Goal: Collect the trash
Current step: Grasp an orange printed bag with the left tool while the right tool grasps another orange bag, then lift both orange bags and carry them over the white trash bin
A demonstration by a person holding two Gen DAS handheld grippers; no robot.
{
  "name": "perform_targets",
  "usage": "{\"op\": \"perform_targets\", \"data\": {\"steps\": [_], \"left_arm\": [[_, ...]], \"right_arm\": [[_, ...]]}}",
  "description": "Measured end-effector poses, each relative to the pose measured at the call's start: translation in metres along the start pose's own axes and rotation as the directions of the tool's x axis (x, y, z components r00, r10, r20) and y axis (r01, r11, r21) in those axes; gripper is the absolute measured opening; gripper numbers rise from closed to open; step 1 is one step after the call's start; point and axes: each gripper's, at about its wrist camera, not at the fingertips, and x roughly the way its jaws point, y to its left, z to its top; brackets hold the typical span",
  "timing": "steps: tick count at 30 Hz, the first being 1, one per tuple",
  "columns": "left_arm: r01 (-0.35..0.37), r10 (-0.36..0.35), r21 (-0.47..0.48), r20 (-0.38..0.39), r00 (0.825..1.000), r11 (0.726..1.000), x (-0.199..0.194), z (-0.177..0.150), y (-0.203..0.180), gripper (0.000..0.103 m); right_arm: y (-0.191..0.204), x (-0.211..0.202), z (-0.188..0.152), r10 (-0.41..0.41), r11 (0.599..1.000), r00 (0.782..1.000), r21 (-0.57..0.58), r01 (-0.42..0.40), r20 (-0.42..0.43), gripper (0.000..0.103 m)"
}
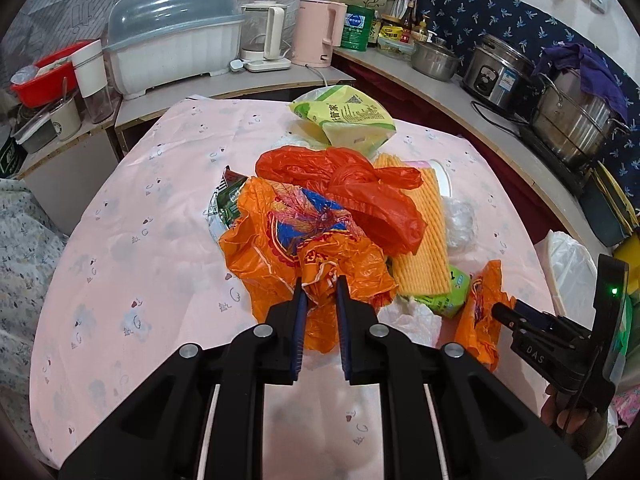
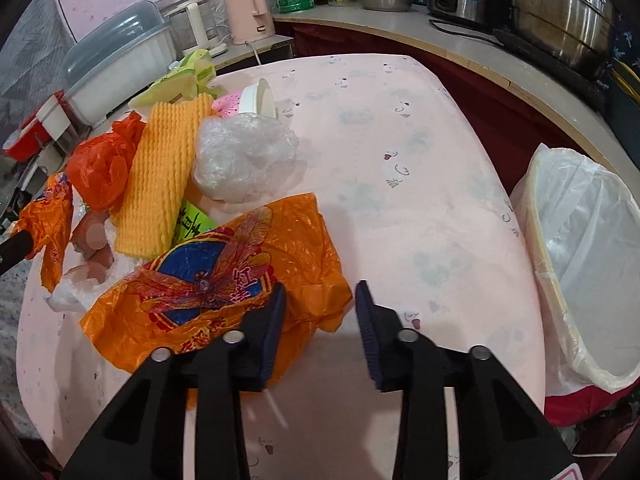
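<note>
your left gripper (image 1: pixel 320 290) pinches a crinkly orange plastic bag (image 1: pixel 280 248) on the pink tablecloth (image 1: pixel 132 240). your right gripper (image 2: pixel 320 300) is open over another orange dragonfly bag (image 2: pixel 224 276), near the white-lined bin (image 2: pixel 580 260).

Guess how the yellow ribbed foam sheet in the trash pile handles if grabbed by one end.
Probably very light: the yellow ribbed foam sheet looks like thin packing foam. Likely floppy rather than stiff, since it bends over the trash beneath it. Its ribs should grip well, but the crumpled red plastic bag overlaps one edge and may drag along.
</note>
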Motion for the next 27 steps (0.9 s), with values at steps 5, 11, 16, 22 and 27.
{"op": "perform_targets", "data": {"steps": [5,11,16,22,27], "left_arm": [[0.001,-0.002,0.009,0.021,1.000,1.000,-0.015,-0.001,-0.006,0.014],[0.018,-0.021,0.033,0.070,0.997,0.999,-0.039,0.001,-0.021,0.014],[0.050,-0.058,0.075,0.106,0.993,0.996,-0.056,0.006,-0.046,0.014],[0.105,-0.124,0.142,0.134,0.983,0.984,-0.071,0.010,-0.090,0.014],[0.157,-0.186,0.211,0.128,0.974,0.965,-0.074,0.009,-0.135,0.014]], "right_arm": [[0.004,-0.017,-0.003,0.021,1.000,0.999,-0.012,-0.021,0.032,0.015],[-0.006,-0.052,-0.002,0.030,0.999,0.993,0.010,-0.032,0.118,0.011],[-0.023,-0.092,0.005,0.017,0.999,0.978,0.039,-0.026,0.209,0.011],[-0.054,-0.131,0.008,-0.031,0.997,0.954,0.081,0.007,0.297,0.011],[-0.094,-0.157,0.007,-0.096,0.989,0.935,0.141,0.050,0.341,0.011]]}}
